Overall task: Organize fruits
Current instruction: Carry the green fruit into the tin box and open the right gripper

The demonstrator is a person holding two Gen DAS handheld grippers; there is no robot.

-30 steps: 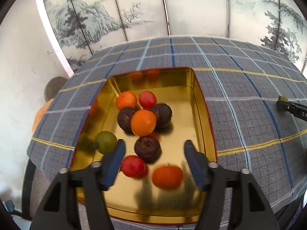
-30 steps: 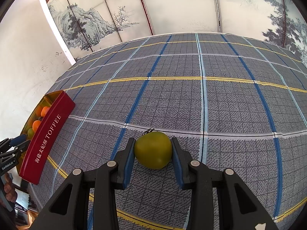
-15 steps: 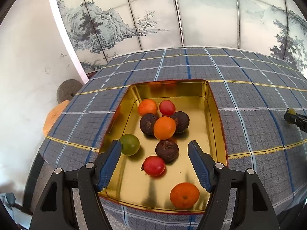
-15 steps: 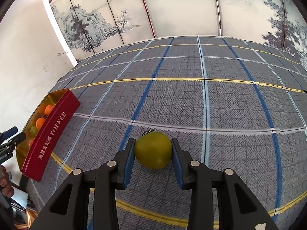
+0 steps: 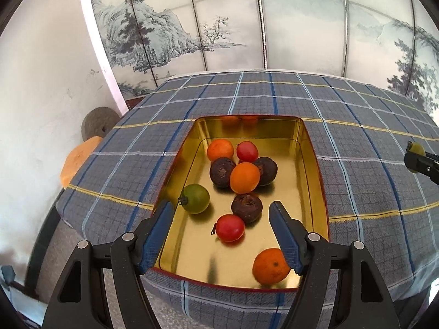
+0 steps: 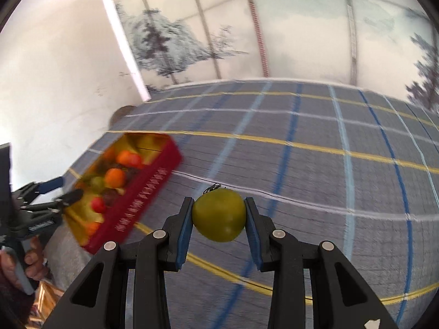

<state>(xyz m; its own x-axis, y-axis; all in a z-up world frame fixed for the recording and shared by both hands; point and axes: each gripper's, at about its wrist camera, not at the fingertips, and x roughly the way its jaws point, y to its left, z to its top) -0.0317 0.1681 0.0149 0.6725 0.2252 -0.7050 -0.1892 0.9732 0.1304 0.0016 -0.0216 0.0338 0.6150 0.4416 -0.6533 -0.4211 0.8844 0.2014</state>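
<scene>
A gold tin with red outer walls (image 5: 315, 164) sits on the plaid cloth and holds several fruits: oranges, red tomatoes, dark brown fruits and a green tomato (image 5: 195, 198). One orange (image 5: 270, 266) lies in the near right corner. My left gripper (image 5: 221, 208) hovers open above the tin's near end with nothing between its fingers. My right gripper (image 6: 218, 201) is shut on a green tomato (image 6: 219, 215), held above the cloth to the right of the tin (image 6: 142, 192). The left wrist view shows it at the far right (image 5: 419, 161). The right wrist view is blurred.
The table's left edge drops off close beside the tin. Past it stand a round stone disc (image 5: 96, 123) and an orange object (image 5: 76, 161) by the white wall. A painted folding screen (image 5: 247, 27) stands behind the table. A hand (image 6: 33, 257) holds the left gripper.
My left gripper has drawn back and up from the tin, leaving an orange in its near right corner. My right gripper has lifted the green tomato off the cloth and swung left towards the tin.
</scene>
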